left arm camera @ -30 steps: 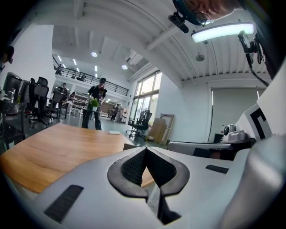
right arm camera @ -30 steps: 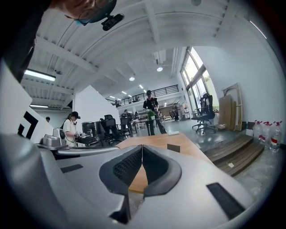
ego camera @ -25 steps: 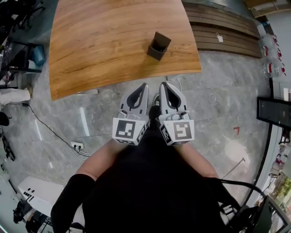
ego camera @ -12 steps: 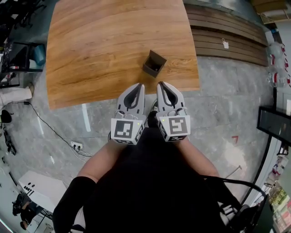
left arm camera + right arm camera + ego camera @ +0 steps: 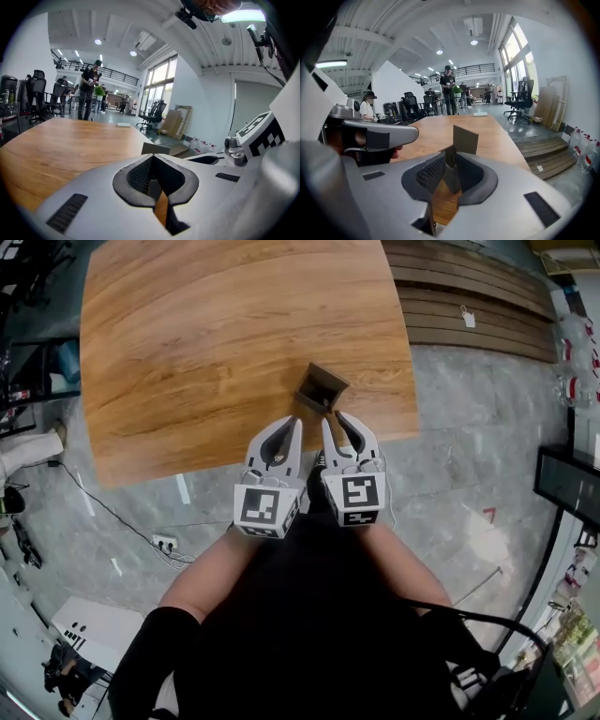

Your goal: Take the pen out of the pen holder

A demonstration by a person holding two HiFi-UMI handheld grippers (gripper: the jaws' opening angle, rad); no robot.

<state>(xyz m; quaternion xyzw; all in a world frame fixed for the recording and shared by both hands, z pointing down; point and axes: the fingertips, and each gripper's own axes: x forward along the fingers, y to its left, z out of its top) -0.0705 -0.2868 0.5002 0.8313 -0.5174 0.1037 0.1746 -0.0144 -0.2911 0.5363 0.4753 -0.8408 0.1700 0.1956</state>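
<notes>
Change: within the last second the pen holder (image 5: 322, 388) has dropped from the upper part of the head view to just beyond both tips, so the pair has closed in on the desk (image 5: 187, 352) edge.
Left hand-held gripper (image 5: 296, 420): jaws together, nothing between them, centre of frame.
Right hand-held gripper (image 5: 329, 416): jaws together, empty, aimed at the holder and apart from it.
Pen: not discernible inside the dark holder.
Meaning: the approach looks nearly done; the jaws must open before any grasp.

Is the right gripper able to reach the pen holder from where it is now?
Probably yes: the pen holder stands just ahead of the right gripper, nothing between them, though its jaws are shut.
</notes>
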